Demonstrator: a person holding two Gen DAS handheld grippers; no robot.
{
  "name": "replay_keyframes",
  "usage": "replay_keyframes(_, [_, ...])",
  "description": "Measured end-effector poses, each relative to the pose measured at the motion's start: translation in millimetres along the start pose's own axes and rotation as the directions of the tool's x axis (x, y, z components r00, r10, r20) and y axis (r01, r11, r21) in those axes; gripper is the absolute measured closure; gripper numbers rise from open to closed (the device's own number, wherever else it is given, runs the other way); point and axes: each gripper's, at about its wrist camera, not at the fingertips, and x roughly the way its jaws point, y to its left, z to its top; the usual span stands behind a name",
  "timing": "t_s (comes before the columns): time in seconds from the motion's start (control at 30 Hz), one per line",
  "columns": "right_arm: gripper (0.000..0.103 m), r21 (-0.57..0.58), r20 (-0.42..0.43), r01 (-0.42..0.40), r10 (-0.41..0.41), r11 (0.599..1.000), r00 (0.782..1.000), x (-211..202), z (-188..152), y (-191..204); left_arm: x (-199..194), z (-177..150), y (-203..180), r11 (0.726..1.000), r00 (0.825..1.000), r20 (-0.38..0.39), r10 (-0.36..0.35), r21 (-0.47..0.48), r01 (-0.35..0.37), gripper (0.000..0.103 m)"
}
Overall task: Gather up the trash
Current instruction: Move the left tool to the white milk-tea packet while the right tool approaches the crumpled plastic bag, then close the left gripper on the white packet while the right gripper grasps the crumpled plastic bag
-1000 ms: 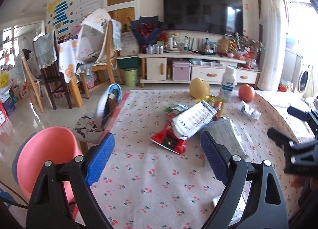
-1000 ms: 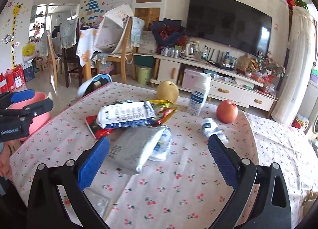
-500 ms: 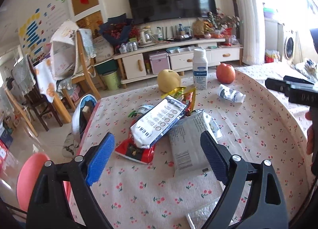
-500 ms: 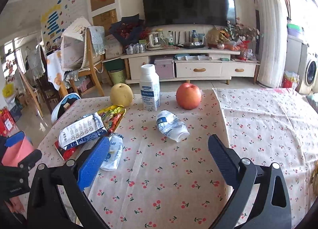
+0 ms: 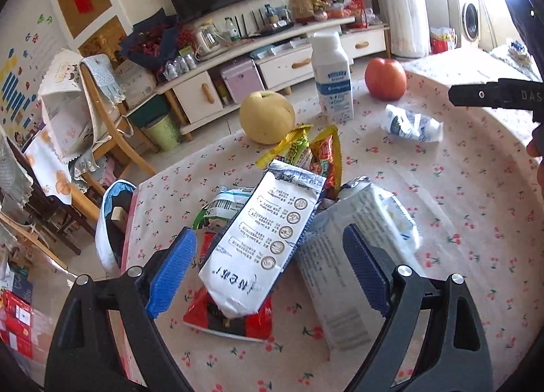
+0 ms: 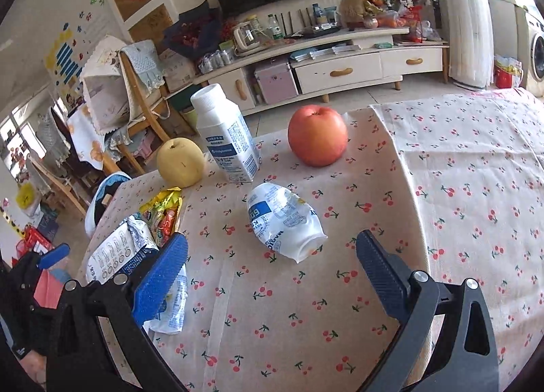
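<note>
Living-room furniture, a long television cabinet and draped chairs, filled the background beyond the desk (image 6: pixel 459 188), whose cherry-print cloth carried everything the task concerned. Largest on it was the heap of wrappers at the 9 o'clock side of the right wrist view: a white pouch (image 5: pixel 268 239) lay slanted across a red packet (image 5: pixel 231 319), a grey-printed bag (image 5: pixel 343 249) lay just beside it, and yellow and orange snack wrappers (image 5: pixel 316 150) poked out at 12 o'clock of the pouch. Being loosely piled and overlapping, they looked like the discarded litter, so the left gripper (image 5: pixel 268 269) hung above them with its jaws wide and nothing held, the pouch lying between its blue pads.

An upright white bottle (image 6: pixel 224 140) stood between a yellow pear (image 6: pixel 180 162) and a red apple (image 6: pixel 318 135) at the far edge; set neatly, these seemed things to keep. A crumpled white packet (image 6: pixel 285 222) lay alone on its side, well apart from the heap, just ahead of the right gripper (image 6: pixel 272 273), which was likewise spread wide and empty. Probably each gripper was lined up on its own piece of trash.
</note>
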Motion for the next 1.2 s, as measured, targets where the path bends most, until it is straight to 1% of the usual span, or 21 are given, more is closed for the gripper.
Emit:
replay_keyframes(0.1, [0.005, -0.026, -0.042, 0.03, -0.031, 0.999, 0.999, 23, 5, -3, 21, 2, -1, 0.999, 0.999, -0.035, -0.001, 0.039, 0.003, 0.014])
replay_keyframes(0.2, [0.005, -0.038, -0.082, 0.019, -0.023, 0.999, 0.996, 42, 6, -6, 36, 4, 0, 0.998, 0.998, -0.058, -0.002, 0.063, 0.006, 0.014])
replay_keyframes(0.4, [0.007, -0.12, -0.102, 0.031, -0.044, 0.992, 0.994, 67, 9, 0, 57, 7, 8, 0.998, 0.997, -0.076, -0.007, 0.06, 0.012, 0.015])
replay_keyframes(0.43, [0.008, -0.129, -0.106, 0.033, -0.047, 0.991, 0.993, 70, 9, 0, 59, 8, 8, 0.998, 0.997, -0.08, -0.011, 0.059, 0.015, 0.02])
replay_keyframes(0.47, [0.015, -0.14, -0.113, 0.033, -0.049, 0.99, 0.992, 74, 8, 1, 62, 8, 7, 0.998, 0.996, -0.085, -0.015, 0.06, 0.02, 0.026])
replay_keyframes(0.53, [0.026, -0.149, -0.131, 0.034, -0.054, 0.988, 0.99, 81, 7, 1, 66, 7, 6, 0.998, 0.996, -0.082, -0.022, 0.058, 0.027, 0.03])
replay_keyframes(0.6, [0.027, -0.153, -0.141, 0.038, -0.06, 0.987, 0.988, 86, 4, 0, 68, 8, 7, 0.999, 0.996, -0.082, -0.033, 0.039, 0.036, 0.037])
replay_keyframes(0.63, [0.029, -0.157, -0.141, 0.038, -0.06, 0.987, 0.988, 87, 3, 0, 69, 8, 8, 0.999, 0.996, -0.082, -0.046, 0.018, 0.048, 0.041])
replay_keyframes(0.67, [0.035, -0.158, -0.143, 0.038, -0.061, 0.987, 0.988, 88, 2, 1, 70, 9, 8, 0.999, 0.995, -0.083, -0.053, 0.001, 0.053, 0.044])
replay_keyframes(0.77, [0.035, -0.165, -0.139, 0.036, -0.059, 0.986, 0.988, 88, 1, 1, 70, 6, 11, 0.997, 0.995, -0.077, -0.066, -0.056, 0.061, 0.044])
replay_keyframes(0.87, [0.036, -0.165, -0.137, 0.028, -0.051, 0.986, 0.989, 87, 0, 4, 68, 4, 12, 0.995, 0.995, -0.08, -0.067, -0.085, 0.06, 0.045])
replay_keyframes(1.0, [0.036, -0.178, -0.154, -0.017, -0.011, 0.984, 0.988, 85, -7, 15, 61, -2, 9, 0.99, 0.992, -0.091, -0.085, -0.117, 0.074, 0.045])
replay_keyframes(1.1, [0.036, -0.211, -0.176, -0.071, 0.034, 0.975, 0.984, 84, -15, 36, 51, -8, 5, 0.988, 0.992, -0.083, -0.091, -0.132, 0.08, 0.045])
replay_keyframes(1.2, [0.036, -0.266, -0.196, -0.124, 0.072, 0.956, 0.978, 80, -26, 61, 41, -15, -2, 0.983, 0.99, -0.082, -0.116, -0.151, 0.102, 0.045])
